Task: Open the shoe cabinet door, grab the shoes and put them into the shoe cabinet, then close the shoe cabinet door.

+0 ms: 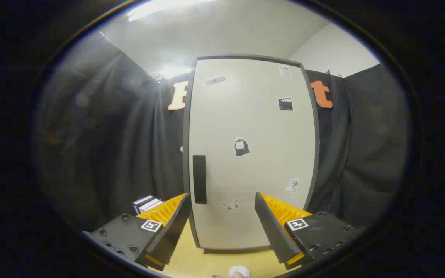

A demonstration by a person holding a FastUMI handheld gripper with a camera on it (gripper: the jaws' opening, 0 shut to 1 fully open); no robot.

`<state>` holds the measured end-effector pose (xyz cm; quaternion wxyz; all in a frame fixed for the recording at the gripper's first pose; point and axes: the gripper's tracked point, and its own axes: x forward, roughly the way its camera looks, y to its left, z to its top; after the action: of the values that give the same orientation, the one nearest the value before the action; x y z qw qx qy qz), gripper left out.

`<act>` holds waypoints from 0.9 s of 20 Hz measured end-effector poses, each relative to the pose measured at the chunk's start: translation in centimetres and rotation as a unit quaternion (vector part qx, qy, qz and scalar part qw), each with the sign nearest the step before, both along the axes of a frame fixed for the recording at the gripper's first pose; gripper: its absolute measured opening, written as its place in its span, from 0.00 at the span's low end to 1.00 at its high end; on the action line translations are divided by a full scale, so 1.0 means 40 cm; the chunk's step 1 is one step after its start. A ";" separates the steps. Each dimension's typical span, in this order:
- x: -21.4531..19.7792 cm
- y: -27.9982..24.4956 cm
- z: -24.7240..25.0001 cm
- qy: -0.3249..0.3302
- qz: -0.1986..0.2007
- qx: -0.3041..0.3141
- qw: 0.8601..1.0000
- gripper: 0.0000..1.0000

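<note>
gripper view:
gripper (222, 222): jaws are standing wide apart, holding nothing; fingers are pointing at the lower part of the cabinet door.
door (251, 154): shut, sitting flush in its dark frame, facing the camera straight on, beyond the fingertips and not touching them.
handle (199, 179): dark vertical bar near the door's left edge, sitting just above and beside the left finger (170, 227); not between the fingers yet.
stickers (241, 147): several small ones are dotting the door face; irrelevant to the grasp.
shoes: can't confirm them; a small white rounded thing (239, 271) is peeking in low between the fingers on the floor (214, 262), too cropped to identify.
books (146, 203): a small stack is lying left of the cabinet, behind the left finger.
stage: looks like the approach for opening the door; nothing else done.
risk 1: gripper is sitting right of and below the handle; closing from here is likely grabbing air or pinching the door face.
risk 2: handle looks thin and flush, so the fingers may be slipping off on the pull.
risk 3: door swing direction is unclear; hinges probably on the right, so pulling off-arc may be dragging the cabinet across the floor.
risk 4: the white thing near the door's foot may be blocking the swing.
</note>
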<state>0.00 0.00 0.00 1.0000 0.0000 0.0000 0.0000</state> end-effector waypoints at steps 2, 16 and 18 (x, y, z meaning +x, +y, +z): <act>0.000 0.001 0.002 -0.002 0.000 -0.001 1.000 0.91; 0.000 0.001 -0.003 0.000 0.001 0.001 1.000 0.91; 0.001 0.001 -0.004 0.001 0.002 0.000 1.000 0.91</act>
<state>0.03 0.04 -0.15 1.0000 0.0001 0.0005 0.0016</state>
